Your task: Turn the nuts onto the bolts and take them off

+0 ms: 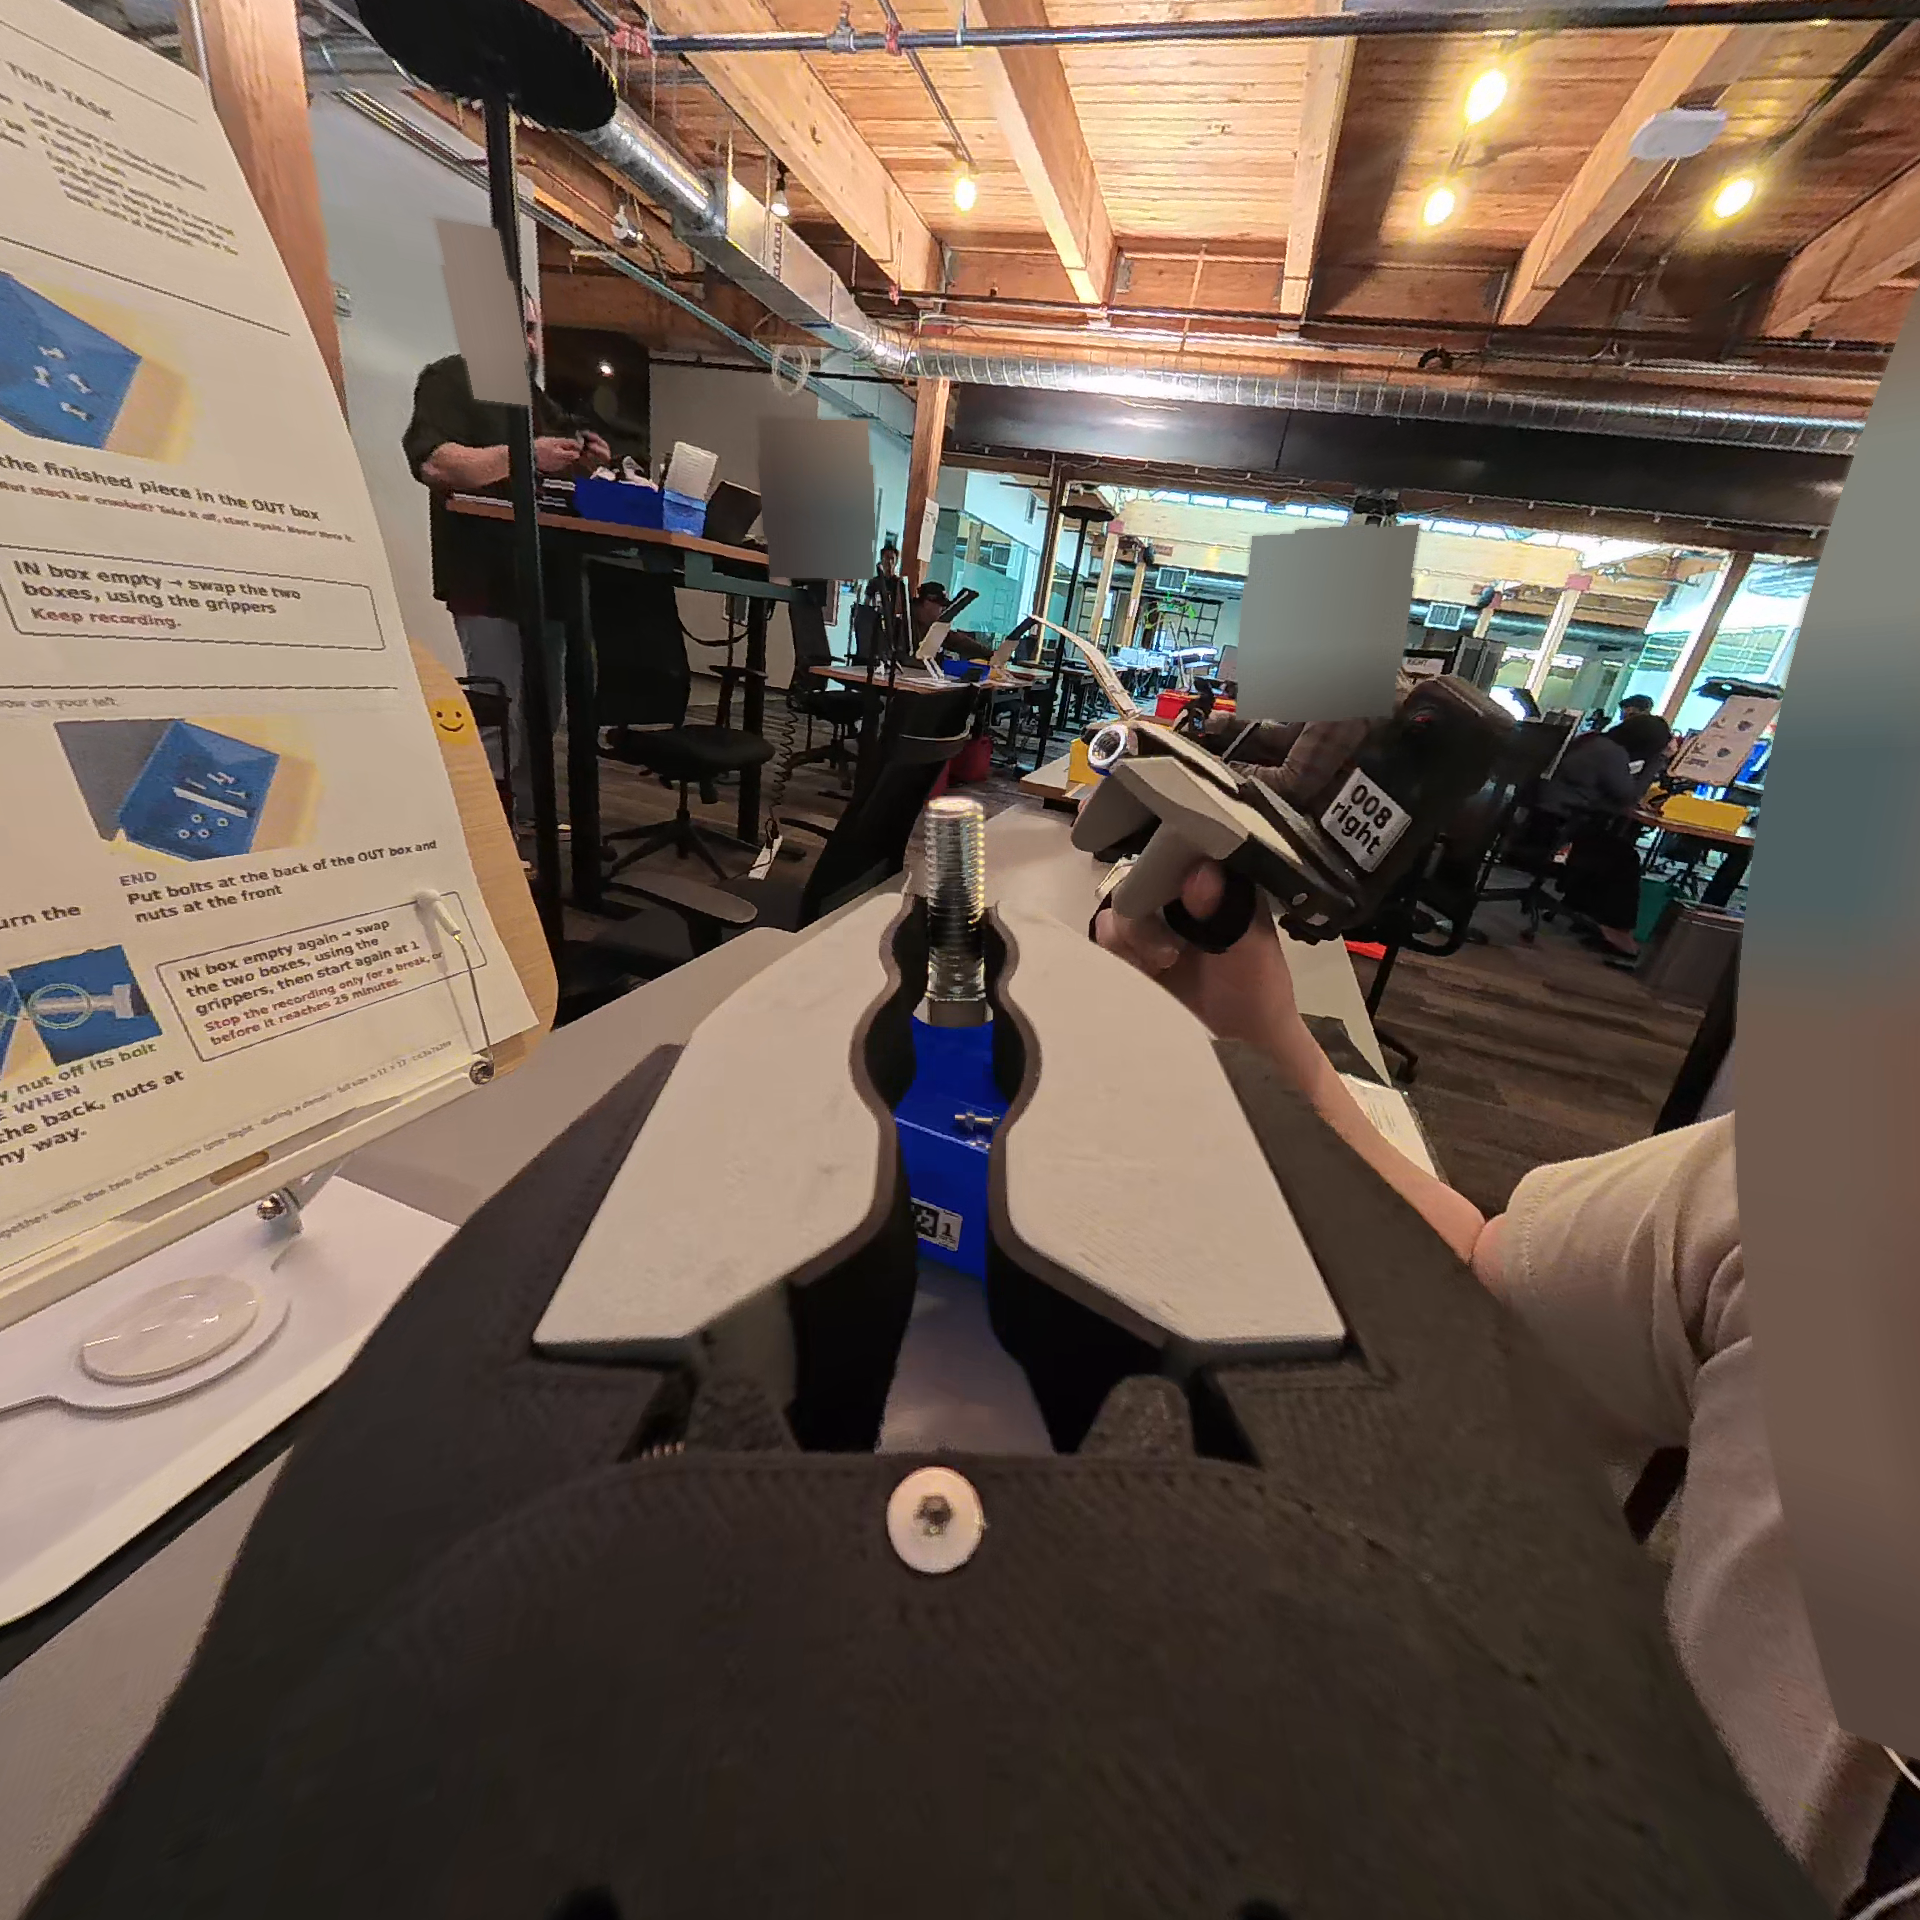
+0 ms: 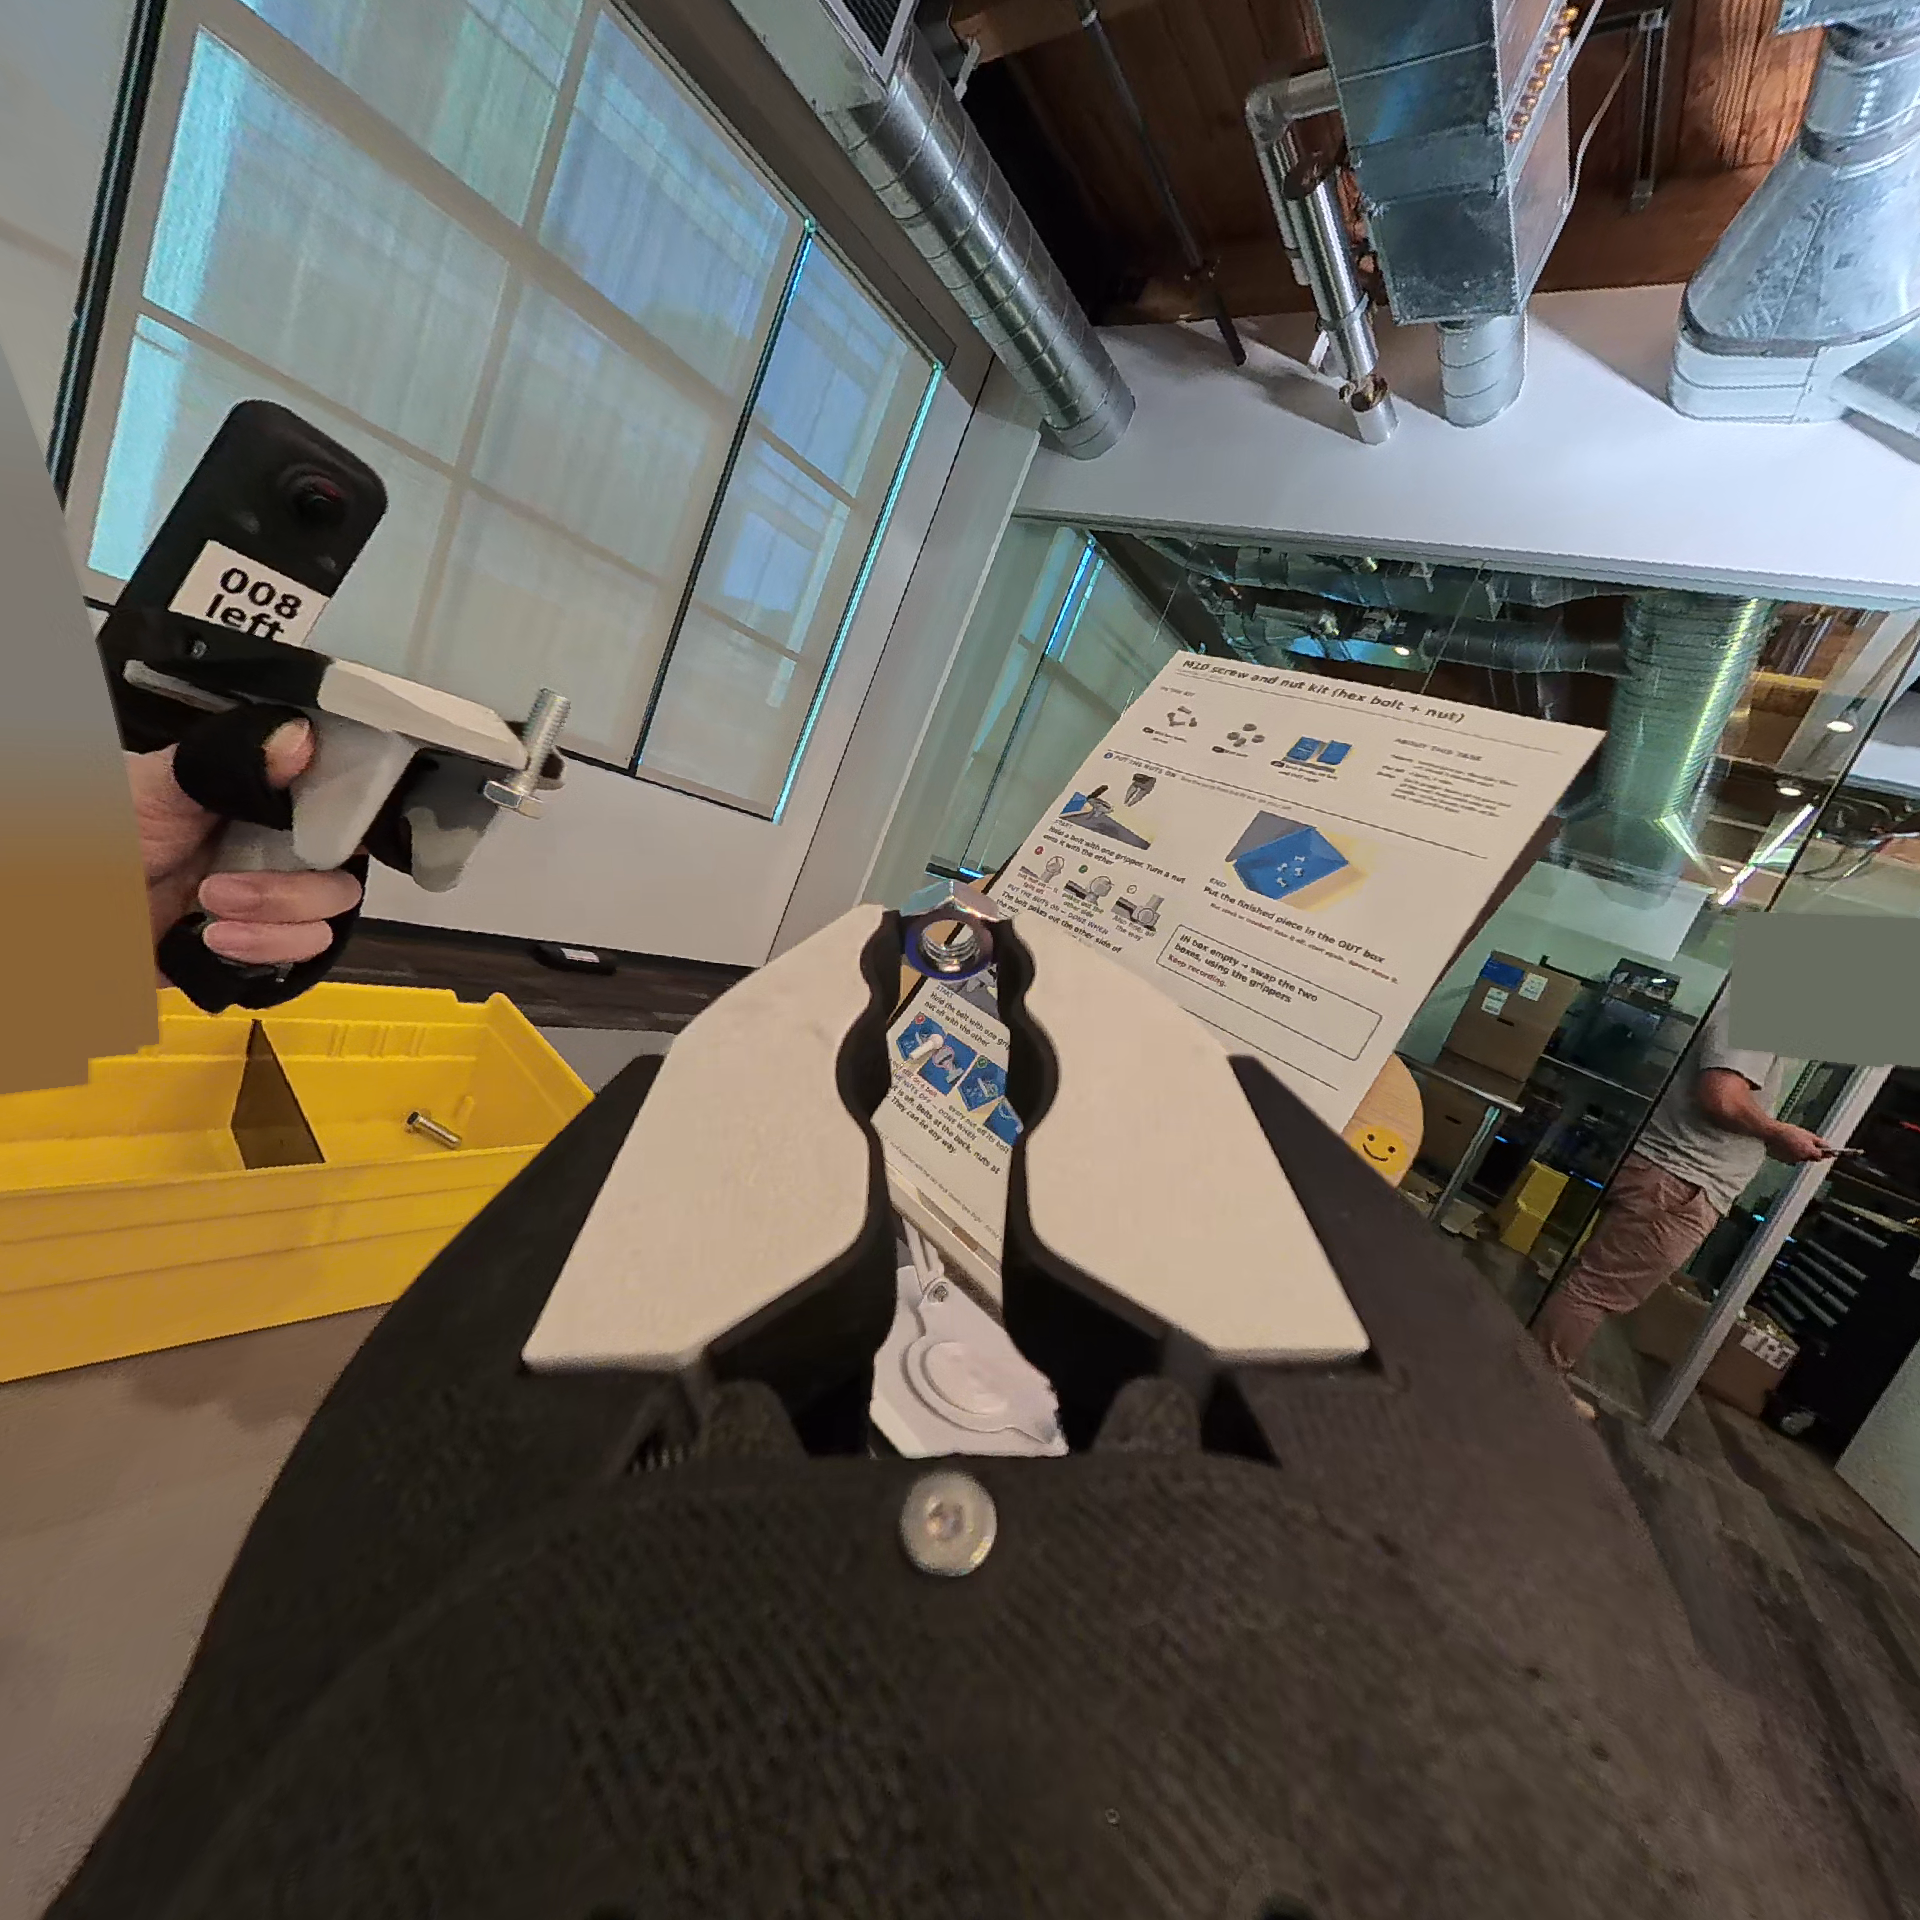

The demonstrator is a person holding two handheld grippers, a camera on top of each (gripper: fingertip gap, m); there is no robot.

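A: Left wrist view first. What does the left gripper [image 1: 951, 914] have?

B: Its two grey fingers [image 1: 748, 1122] are drawn in narrow around a hex bolt [image 1: 954, 883]. The threaded shank stands upright above the fingertips, bare of any nut; the head sits low in the gap between them.

A: And around that bolt?

B: Straight below it, seen through the gap, is a blue bin [image 1: 951, 1132] with small hardware inside. Up and to the right of the bolt, well apart from it, the right gripper [image 1: 1107, 750] pinches a hex nut [image 1: 1108, 746] at its tip, with the person's hand [image 1: 1195, 935] on the handle. Left of the bolt stands an instruction sheet [image 1: 197, 665] on a wooden stand.

A: Now the right wrist view.

B: The right gripper [image 2: 951, 940] is nearly closed, clamping the hex nut [image 2: 951, 935] at the very tip, its threaded hole facing the camera. Far left of the nut and higher, the left gripper [image 2: 525, 758] grips the hex bolt [image 2: 535, 748] upright, thread up and head just under the finger. Nut and bolt are well apart.

A: Anything else?

B: Below the left gripper sits a yellow bin [image 2: 260, 1226] with a black divider, and one loose bolt [image 2: 431, 1127] lies in it. Behind the nut is the instruction sheet [image 2: 1299, 831].
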